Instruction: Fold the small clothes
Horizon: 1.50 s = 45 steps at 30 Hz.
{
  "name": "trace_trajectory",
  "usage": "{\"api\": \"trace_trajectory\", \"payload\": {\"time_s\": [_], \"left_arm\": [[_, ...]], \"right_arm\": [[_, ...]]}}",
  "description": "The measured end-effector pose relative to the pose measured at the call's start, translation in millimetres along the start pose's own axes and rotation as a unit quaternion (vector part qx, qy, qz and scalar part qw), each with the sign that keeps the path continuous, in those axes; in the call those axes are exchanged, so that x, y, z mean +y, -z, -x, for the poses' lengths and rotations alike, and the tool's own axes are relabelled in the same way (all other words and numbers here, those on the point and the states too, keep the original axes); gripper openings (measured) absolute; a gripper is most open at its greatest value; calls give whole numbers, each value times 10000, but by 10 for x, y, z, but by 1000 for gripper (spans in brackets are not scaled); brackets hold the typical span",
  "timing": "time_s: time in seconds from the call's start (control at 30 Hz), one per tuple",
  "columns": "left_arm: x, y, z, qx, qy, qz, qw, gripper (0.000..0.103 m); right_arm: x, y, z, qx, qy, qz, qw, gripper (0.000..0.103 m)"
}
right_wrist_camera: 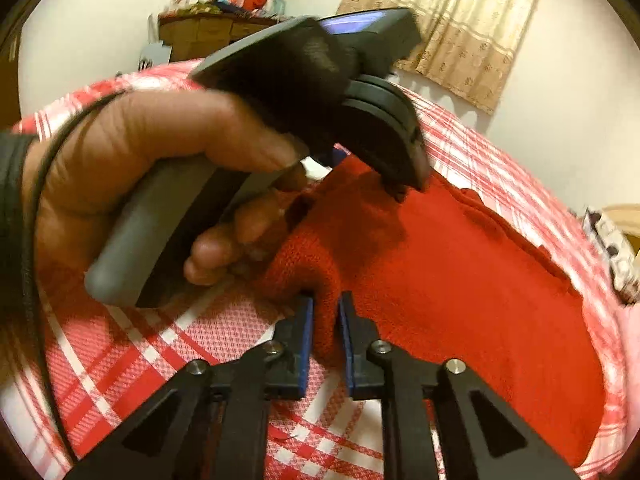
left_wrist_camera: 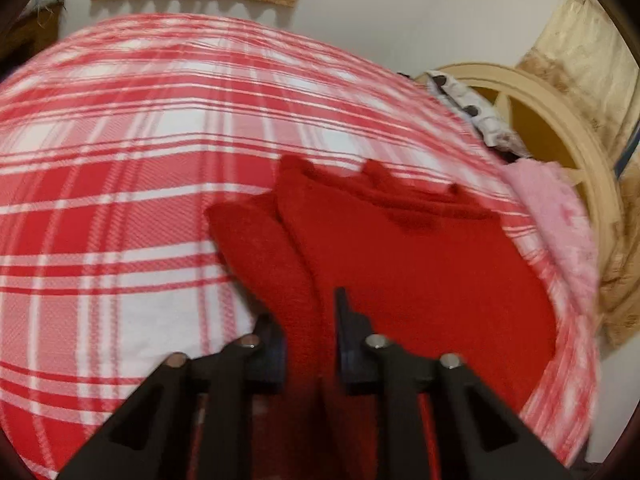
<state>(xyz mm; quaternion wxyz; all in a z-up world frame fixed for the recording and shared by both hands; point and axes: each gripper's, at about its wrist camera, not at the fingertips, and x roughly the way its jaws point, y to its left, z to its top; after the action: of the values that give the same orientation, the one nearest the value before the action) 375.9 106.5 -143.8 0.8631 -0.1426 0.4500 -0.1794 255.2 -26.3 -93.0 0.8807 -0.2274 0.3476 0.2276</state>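
A small red knitted garment (left_wrist_camera: 420, 256) lies on a red and white checked bedspread (left_wrist_camera: 120, 160). My left gripper (left_wrist_camera: 310, 320) is shut on a fold of the garment's near edge; red cloth runs between its fingers. In the right wrist view the same garment (right_wrist_camera: 460, 280) spreads to the right. My right gripper (right_wrist_camera: 326, 312) is shut on a bunched corner of it. The person's left hand (right_wrist_camera: 160, 168) holds the left gripper tool (right_wrist_camera: 320, 80) just above and behind that corner, its tip touching the cloth.
A pink cloth (left_wrist_camera: 560, 216) and a spotted pillow (left_wrist_camera: 472, 112) lie at the bed's right edge by a cream curved headboard (left_wrist_camera: 560, 120). Beige curtains (right_wrist_camera: 460, 20) hang on the wall. A cluttered wooden cabinet (right_wrist_camera: 208, 32) stands behind the bed.
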Motion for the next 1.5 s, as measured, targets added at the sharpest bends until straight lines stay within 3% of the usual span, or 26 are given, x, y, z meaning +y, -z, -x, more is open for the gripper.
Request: {"api": "trace_trajectory", "payload": {"time_s": [0.3, 0.7, 1.03, 1.5], "left_arm": [[162, -32, 9, 95, 479, 811, 9955, 18], [-311, -229, 233, -368, 672, 653, 9949, 17], [-871, -417, 363, -790, 1146, 352, 9896, 17], [-1785, -511, 23, -594, 1451, -234, 9874, 17]], "right_arm": [[-200, 59, 333, -382, -208, -385, 9983, 7], [-551, 150, 664, -733, -123, -726, 9946, 6], [-1083, 186, 975, -1085, -36, -1196, 9869, 6], [-1751, 584, 1325, -1134, 97, -2030, 9725, 6]]}}
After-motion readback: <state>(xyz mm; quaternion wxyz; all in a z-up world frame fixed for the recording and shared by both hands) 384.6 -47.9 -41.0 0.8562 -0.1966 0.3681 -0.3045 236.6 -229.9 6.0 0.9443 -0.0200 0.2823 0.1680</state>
